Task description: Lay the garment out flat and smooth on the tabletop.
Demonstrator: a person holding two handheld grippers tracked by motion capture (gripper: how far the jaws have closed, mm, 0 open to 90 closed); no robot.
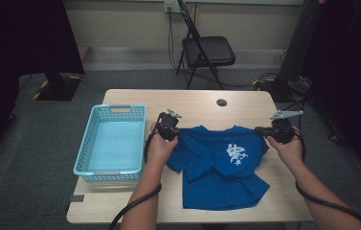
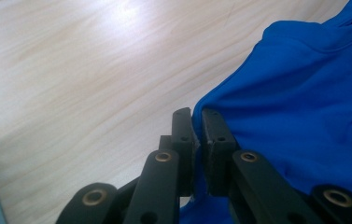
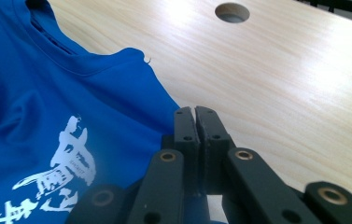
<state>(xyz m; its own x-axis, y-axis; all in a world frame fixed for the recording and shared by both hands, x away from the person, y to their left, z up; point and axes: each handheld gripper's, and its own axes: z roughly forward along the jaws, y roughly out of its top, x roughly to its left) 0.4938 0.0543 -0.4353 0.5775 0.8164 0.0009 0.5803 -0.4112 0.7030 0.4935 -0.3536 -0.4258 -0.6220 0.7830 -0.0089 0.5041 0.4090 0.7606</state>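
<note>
A blue T-shirt with white print lies crumpled on the wooden table, collar toward the far side. My left gripper is at the shirt's left shoulder. In the left gripper view its jaws are shut on the edge of the blue cloth. My right gripper is at the right shoulder. In the right gripper view it is shut, with blue fabric pinched low between the jaws. The print faces up.
A light blue plastic basket stands empty at the table's left, close to my left hand. A round cable hole is in the far middle of the table. A black folding chair stands beyond the table.
</note>
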